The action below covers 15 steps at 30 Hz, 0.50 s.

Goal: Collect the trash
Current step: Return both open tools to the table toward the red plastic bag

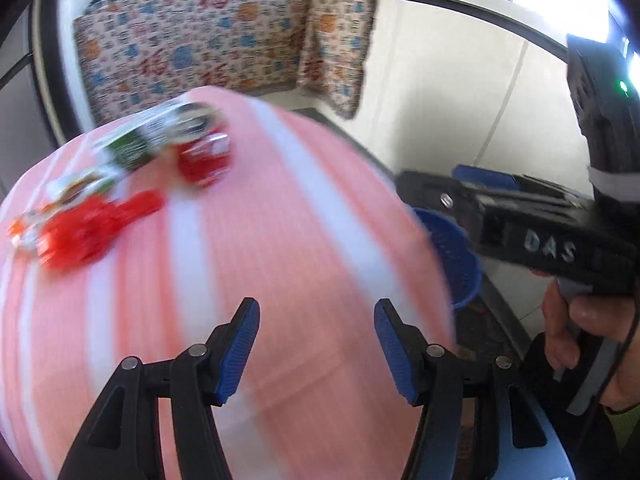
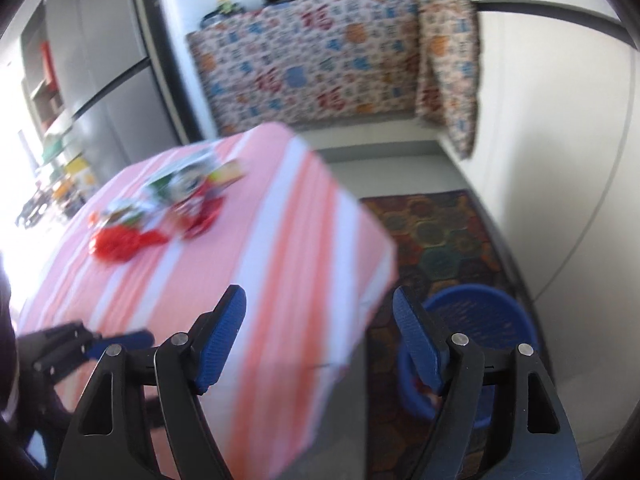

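Several pieces of trash lie on a table with a pink and white striped cloth (image 1: 280,240): a red wrapper (image 1: 92,228), a red packet (image 1: 204,160) and a green and white packet (image 1: 152,140). They also show in the right wrist view, the red wrapper (image 2: 120,242) nearest. A blue mesh basket (image 2: 480,332) stands on the floor to the table's right; its rim shows in the left wrist view (image 1: 456,252). My left gripper (image 1: 316,344) is open and empty over the table's near part. My right gripper (image 2: 320,332) is open and empty over the table's near right corner. Both views are blurred.
A counter draped in patterned cloth (image 2: 312,64) stands behind the table with pots on top. A patterned rug (image 2: 436,232) lies on the floor under the basket. A white wall (image 2: 552,140) runs along the right. A fridge (image 2: 104,80) stands at the left.
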Each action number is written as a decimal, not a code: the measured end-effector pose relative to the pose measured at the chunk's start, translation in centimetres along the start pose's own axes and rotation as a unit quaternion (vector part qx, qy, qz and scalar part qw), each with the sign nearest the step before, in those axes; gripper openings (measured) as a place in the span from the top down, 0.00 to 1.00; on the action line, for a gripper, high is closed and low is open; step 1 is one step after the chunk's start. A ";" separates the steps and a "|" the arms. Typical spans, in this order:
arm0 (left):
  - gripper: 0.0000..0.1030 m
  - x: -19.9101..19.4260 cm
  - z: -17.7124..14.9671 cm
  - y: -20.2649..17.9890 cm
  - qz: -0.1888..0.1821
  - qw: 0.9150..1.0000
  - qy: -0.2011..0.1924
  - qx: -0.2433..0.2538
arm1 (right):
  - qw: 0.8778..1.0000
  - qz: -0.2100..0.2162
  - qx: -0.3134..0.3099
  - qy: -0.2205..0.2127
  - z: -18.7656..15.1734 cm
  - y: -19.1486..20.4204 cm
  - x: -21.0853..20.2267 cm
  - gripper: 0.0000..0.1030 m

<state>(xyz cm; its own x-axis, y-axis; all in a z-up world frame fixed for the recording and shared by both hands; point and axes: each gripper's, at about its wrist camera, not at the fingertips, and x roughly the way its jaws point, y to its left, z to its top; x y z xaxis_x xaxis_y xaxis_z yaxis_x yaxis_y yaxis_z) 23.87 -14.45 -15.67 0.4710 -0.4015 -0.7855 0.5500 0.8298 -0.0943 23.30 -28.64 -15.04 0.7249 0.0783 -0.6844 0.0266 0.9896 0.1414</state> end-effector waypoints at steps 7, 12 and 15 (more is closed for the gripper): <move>0.41 -2.7 -2.8 8.6 0.066 0.997 0.010 -0.031 | 0.999 0.018 -0.025 0.045 -2.1 6.7 3.2 0.15; 0.41 -3.2 -3.7 12.6 0.071 0.997 0.005 -0.037 | 0.996 0.003 -0.050 0.071 -1.8 9.9 5.5 0.11; 0.34 -2.8 -3.4 13.1 0.066 0.998 0.000 -0.016 | 0.994 -0.021 -0.077 0.076 -1.7 11.1 6.5 0.06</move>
<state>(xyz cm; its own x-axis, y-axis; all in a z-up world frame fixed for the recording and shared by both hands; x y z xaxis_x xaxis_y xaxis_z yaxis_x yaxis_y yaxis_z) 27.46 -1.12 -16.75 0.5385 -0.2883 -0.7918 0.4608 0.8874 -0.0098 27.17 -16.91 -19.15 0.6128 0.0427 -0.7891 -0.0605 0.9981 0.0071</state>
